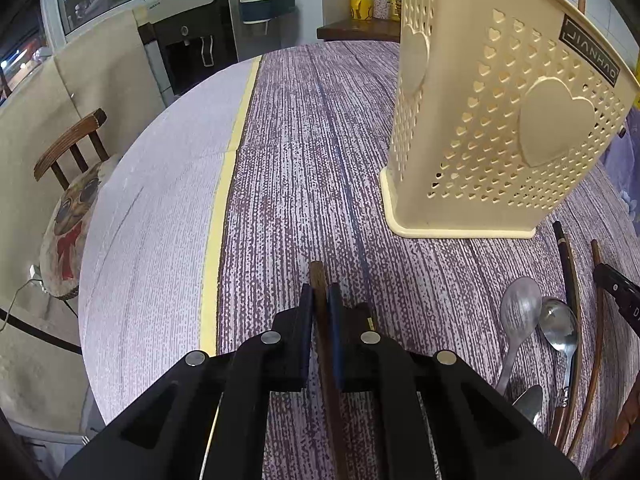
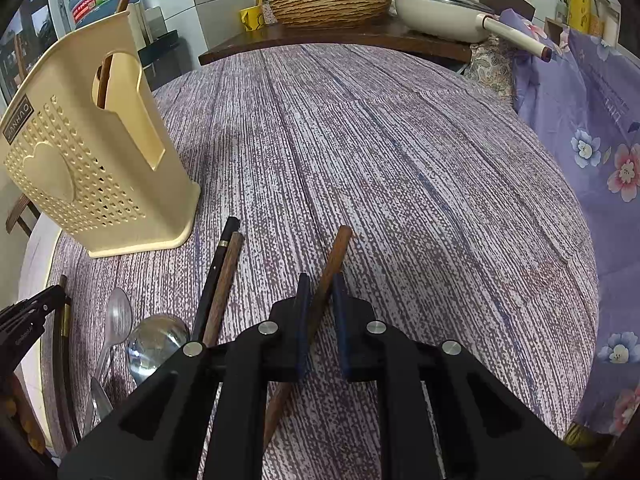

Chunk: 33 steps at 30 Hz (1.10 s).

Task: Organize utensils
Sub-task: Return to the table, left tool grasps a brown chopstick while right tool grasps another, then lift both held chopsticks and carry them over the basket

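Over the purple-clothed surface (image 2: 400,160) we've got both tongs angled steeply down: left tongs (image 1: 321,300) clenched on a brown chopstick (image 1: 318,276), right tongs (image 2: 320,292) clamped on another chopstick (image 2: 338,248) lying slanted. Cream holder (image 1: 500,120) stands just beyond.
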Tool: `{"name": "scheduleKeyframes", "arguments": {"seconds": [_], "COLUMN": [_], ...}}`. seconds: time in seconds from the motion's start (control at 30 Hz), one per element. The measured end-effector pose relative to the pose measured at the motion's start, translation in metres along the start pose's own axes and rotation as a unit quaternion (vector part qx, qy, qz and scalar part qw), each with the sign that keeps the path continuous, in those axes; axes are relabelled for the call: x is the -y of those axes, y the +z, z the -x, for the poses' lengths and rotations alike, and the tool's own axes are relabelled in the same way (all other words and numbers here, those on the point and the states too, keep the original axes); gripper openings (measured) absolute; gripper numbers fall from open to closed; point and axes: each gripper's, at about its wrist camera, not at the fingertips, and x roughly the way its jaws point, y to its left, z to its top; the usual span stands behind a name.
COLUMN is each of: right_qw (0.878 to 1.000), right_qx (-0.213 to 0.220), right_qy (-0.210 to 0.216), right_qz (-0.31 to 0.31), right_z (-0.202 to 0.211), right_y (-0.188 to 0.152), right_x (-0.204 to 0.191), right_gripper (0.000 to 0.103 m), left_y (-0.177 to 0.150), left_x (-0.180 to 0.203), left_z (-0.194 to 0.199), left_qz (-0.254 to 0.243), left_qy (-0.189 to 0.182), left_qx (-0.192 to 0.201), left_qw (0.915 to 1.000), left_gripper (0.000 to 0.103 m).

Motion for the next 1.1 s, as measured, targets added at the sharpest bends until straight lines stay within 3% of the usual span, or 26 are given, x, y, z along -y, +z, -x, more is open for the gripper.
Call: {"name": "scheduleKeyframes", "arguments": {"seconds": [0.23,0.47,0.7,1.1], "right_qw": [1.000,0.996,0.988,0.969], "right_qx": [0.000,0.022,0.059,0.140], "right_qy": [0.018,0.075,0.142,0.205], "right_qz": [-0.015,-0.039,-0.028,0.017], "right_z": [-0.001,0.015,0.054,0.145], "right_y": [0.002,0.007,0.016,0.033], "right_x": [0.006,0.016,0.017,0.019], "right_gripper": [0.009,0.008,0.007,0.007], "left_y": [0.000,0.002,0.011,0.026], "left_x": [0.000,-0.009,-0.014,-0.018], "left_z": [0.000,0.008,0.043,0.122], "left_qz": [0.009,0.032,0.038,0.026], "left_qy": [-0.002,-0.030,-0.056,-0.087], "left_qx": [0.006,0.015,0.056,0.146], "left_qw": [0.9999,0.9989,0.9961,0.9851], "left_gripper": [0.008,0.008,0.008,0.008]}}
